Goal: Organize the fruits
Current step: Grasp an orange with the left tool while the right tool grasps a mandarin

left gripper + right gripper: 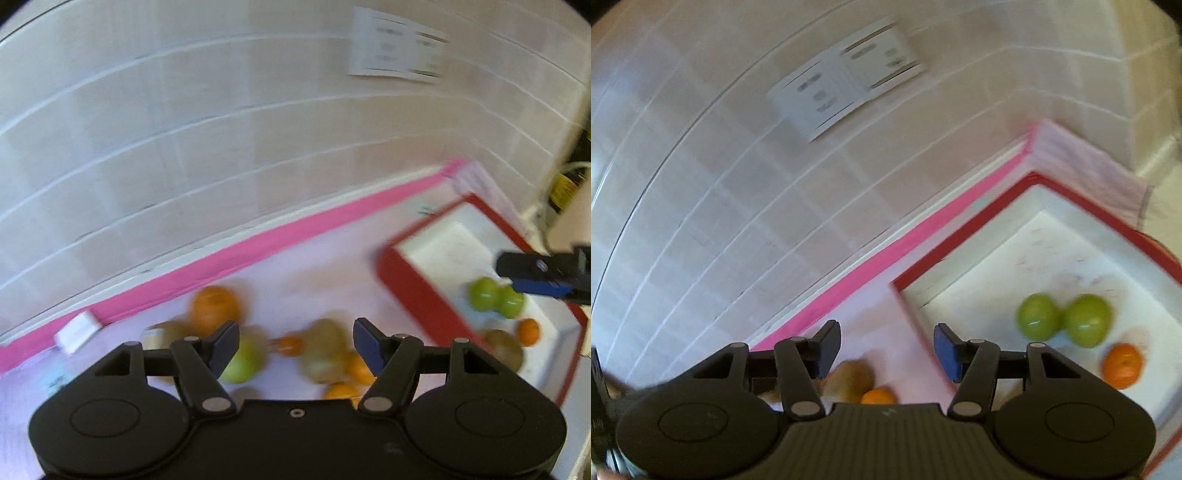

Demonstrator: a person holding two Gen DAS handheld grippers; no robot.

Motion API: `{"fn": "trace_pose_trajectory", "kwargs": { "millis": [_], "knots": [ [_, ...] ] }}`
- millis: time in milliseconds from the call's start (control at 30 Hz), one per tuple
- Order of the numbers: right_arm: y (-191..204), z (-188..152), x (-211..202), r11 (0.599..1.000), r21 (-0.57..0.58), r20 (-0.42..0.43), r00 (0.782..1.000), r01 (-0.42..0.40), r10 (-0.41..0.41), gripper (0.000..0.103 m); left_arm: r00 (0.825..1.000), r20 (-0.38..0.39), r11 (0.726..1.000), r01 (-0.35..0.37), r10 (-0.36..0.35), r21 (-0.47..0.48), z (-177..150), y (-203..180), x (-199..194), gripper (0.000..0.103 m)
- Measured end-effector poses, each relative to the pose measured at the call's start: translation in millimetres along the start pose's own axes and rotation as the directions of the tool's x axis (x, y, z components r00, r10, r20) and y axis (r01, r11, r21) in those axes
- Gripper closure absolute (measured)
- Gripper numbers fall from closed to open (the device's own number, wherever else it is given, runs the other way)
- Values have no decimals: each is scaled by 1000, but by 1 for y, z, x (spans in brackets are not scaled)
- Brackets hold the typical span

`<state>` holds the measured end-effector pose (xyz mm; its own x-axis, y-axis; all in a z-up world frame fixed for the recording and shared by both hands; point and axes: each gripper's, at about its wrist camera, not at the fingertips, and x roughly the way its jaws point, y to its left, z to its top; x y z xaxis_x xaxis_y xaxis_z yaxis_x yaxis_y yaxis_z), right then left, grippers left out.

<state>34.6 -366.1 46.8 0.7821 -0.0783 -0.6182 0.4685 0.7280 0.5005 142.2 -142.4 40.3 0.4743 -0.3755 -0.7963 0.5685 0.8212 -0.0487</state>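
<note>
Where blur allows, round glossy green apples [1063, 320], red-rimmed white tray [964, 240]

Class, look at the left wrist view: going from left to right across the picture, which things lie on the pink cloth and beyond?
Small white box → large orange → green apple → red-rimmed tray → two green apples in the tray → small orange in the tray.
</note>
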Motion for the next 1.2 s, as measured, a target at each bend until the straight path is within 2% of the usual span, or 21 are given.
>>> {"fn": "trace_pose_trajectory", "kwargs": {
  "millis": [233, 400, 500, 733, 867, 967, 1200],
  "knots": [
    [45, -34, 35, 992, -111, -94, 994, -58, 48, 44, 995, -43, 987, -100, 95, -128, -19, 85, 3, 22],
    [55, -62, 61, 990, -121, -159, 986, -72, 53, 44, 988, -84, 966, -149, 134, -213, -38, 133, 19, 22],
    [56, -80, 72, 991, -115, -182, 982, -63, 41, 44, 982, -98, 957, -180, 161, -227, -45, 149, 30, 22],
    [50, -116, 96, 995, -98, -190, 982, -6, -13, 44, 978, -149, 957, -176, 144, -231, -55, 162, 57, 22],
    [39, -126, 105, 999, -36, -183, 983, -39, 32, 44, 973, -182, 955, -183, 142, -233, -62, 167, 71, 22],
    [37, -130, 107, 998, -46, -148, 989, -39, 32, 44, 972, -190, 954, -183, 139, -236, -66, 171, 77, 22],
    [29, -135, 110, 997, -51, -77, 995, -61, 56, 47, 966, -195, 963, -203, 168, -176, -66, 163, 81, 21]
  ]
}}
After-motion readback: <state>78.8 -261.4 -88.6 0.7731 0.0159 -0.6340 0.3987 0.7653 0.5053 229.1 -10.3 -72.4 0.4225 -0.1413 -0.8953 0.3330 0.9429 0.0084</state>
